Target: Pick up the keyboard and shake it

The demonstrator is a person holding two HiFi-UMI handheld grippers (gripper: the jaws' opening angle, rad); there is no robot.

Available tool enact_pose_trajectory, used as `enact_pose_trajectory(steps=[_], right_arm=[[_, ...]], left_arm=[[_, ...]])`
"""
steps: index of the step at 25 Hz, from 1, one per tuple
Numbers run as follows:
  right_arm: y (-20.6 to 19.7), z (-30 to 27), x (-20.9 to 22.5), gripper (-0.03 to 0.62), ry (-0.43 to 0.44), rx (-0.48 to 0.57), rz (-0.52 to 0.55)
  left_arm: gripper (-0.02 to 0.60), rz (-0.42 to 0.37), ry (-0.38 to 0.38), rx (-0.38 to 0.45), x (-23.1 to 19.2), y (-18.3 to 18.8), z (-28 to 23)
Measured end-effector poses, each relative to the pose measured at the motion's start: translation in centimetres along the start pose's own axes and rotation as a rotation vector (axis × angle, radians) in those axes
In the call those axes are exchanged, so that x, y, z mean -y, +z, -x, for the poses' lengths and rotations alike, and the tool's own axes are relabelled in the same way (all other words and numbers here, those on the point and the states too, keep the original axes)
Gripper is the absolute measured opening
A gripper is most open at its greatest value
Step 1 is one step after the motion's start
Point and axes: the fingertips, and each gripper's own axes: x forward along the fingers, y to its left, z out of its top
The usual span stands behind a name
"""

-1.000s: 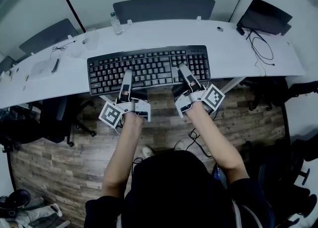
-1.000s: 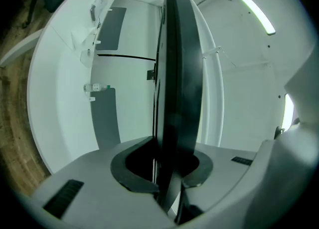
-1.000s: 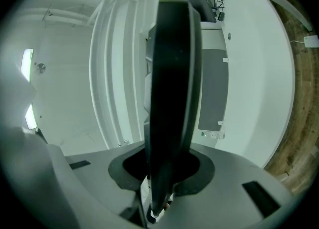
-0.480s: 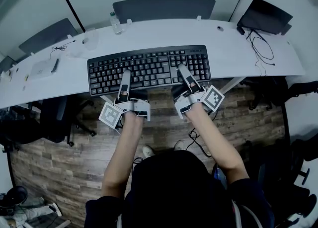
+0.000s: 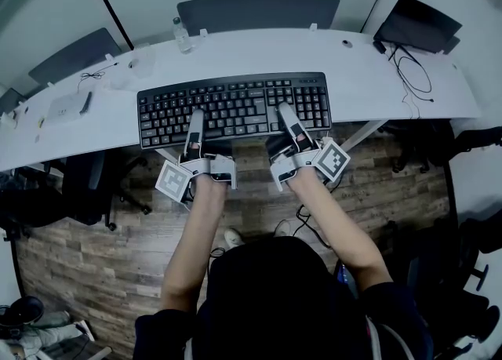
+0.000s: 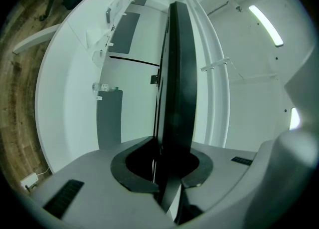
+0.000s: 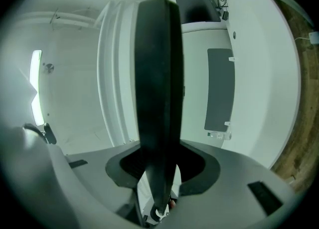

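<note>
A black full-size keyboard [image 5: 235,107] lies at the near edge of the white desk [image 5: 369,84], its front edge past the desk's rim. My left gripper [image 5: 194,121] is shut on that front edge left of centre, one finger lying over the keys. The right gripper [image 5: 285,114] straddles the same edge further right. Its jaws have just been opening, with the keyboard still between them. Each gripper view shows the keyboard edge-on: a dark slab [image 6: 177,98] clamped in the left gripper [image 6: 172,165], and a dark slab [image 7: 157,88] standing in the looser right gripper [image 7: 160,173].
A small bottle [image 5: 182,37] stands at the desk's back edge. A black laptop [image 5: 416,25] with cables [image 5: 412,76] is at the far right, and a white device [image 5: 69,106] at the left. Grey chair backs [image 5: 259,12] rise behind the desk. Wooden floor lies below.
The right gripper has shifted a little left and back toward the person. The keyboard and the left gripper have hardly moved.
</note>
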Motion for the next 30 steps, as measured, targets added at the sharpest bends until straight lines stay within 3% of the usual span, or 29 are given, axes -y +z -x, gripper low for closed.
enact_pose_trajectory(steps=[15, 30], right_arm=[[-3.7, -2.9, 0.0, 0.154, -0.007, -0.043, 0.024], [-3.6, -3.4, 0.4, 0.150, -0.029, -0.023, 0.012]], left_arm=[[0.087, 0.020, 0.009, -0.015, -0.3, -0.1, 0.1], [0.087, 0.040, -0.003, -0.008, -0.3, -0.2, 0.0]])
